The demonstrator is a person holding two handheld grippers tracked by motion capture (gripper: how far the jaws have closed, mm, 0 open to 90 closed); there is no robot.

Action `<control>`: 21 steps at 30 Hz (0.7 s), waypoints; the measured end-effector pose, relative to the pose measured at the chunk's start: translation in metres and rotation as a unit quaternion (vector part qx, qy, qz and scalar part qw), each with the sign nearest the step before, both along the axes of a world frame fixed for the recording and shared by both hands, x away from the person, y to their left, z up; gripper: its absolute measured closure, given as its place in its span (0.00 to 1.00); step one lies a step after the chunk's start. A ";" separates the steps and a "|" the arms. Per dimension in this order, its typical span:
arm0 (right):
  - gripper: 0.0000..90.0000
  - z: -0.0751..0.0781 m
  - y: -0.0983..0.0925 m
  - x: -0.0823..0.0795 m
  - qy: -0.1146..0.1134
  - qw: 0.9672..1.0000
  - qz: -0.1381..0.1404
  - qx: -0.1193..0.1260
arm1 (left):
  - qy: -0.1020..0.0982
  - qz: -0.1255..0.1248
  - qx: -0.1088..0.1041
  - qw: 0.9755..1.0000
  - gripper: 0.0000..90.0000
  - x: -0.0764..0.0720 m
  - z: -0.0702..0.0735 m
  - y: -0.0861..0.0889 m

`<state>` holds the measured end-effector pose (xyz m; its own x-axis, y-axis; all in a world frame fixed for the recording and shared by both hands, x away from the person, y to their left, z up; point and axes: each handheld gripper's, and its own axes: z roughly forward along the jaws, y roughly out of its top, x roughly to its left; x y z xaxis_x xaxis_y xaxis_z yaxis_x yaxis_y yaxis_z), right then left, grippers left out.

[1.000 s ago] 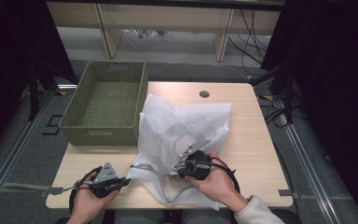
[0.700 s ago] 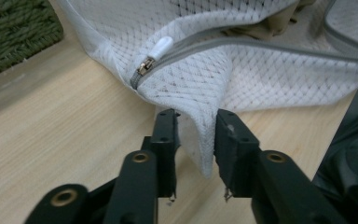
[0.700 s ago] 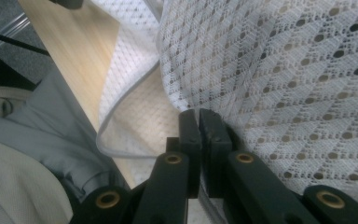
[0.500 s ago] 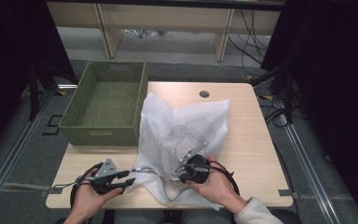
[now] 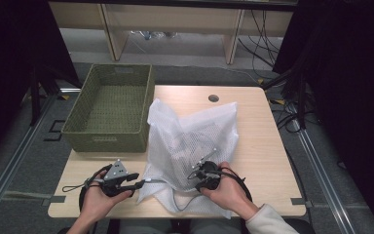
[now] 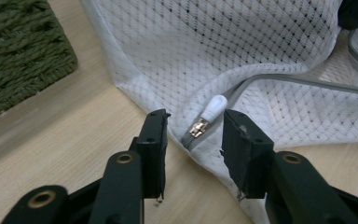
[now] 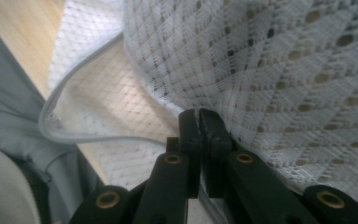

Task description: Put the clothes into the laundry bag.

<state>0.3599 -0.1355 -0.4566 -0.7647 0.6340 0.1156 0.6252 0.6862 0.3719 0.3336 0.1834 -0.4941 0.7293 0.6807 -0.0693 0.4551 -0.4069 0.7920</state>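
Since earlier frame: left gripper (image 5: 137, 184) jaws had just been opening, zipper pull between them unclamped; right gripper (image 5: 205, 176) sank slightly.

High view: white mesh bag (image 5: 190, 131) lay on wooden table (image 5: 258, 122), just beside green woven basket (image 5: 109, 105). No readable writing.

Left gripper view: jaws apart, white-tipped zipper pull (image 6: 209, 114) in gap, untouched.

Right gripper view: jaws together, pinching mesh fold (image 7: 261, 70); bag's grey zipper edge (image 7: 70, 79) curved over table.

Green woven basket (image 5: 108, 109) — wooden table (image 5: 260, 146)
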 end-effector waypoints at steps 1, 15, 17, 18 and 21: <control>0.99 0.000 0.000 0.000 -0.001 1.000 -0.003 -0.003 | 0.005 0.007 -0.007 1.000 0.66 -0.001 0.000 0.000; 0.88 0.030 0.017 -0.018 -0.039 0.995 0.015 0.091 | 0.000 0.019 -0.034 0.999 0.52 -0.007 0.001 0.008; 0.87 0.041 0.022 -0.020 -0.059 0.992 0.022 0.110 | 0.003 0.025 -0.035 0.999 0.51 -0.008 0.001 0.009; 0.87 0.045 0.025 -0.021 -0.062 0.991 0.019 0.113 | 0.002 0.026 -0.036 0.999 0.50 -0.008 0.001 0.009; 0.86 0.051 0.032 -0.015 -0.070 0.990 0.014 0.125 | 0.006 0.028 -0.044 0.999 0.49 -0.010 0.000 0.007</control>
<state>0.3448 -0.1034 -0.4060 -0.8009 0.5775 0.1580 0.5381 0.5787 0.6128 0.3241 0.1907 -0.4941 0.6886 0.7117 -0.1390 0.4844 -0.3088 0.8185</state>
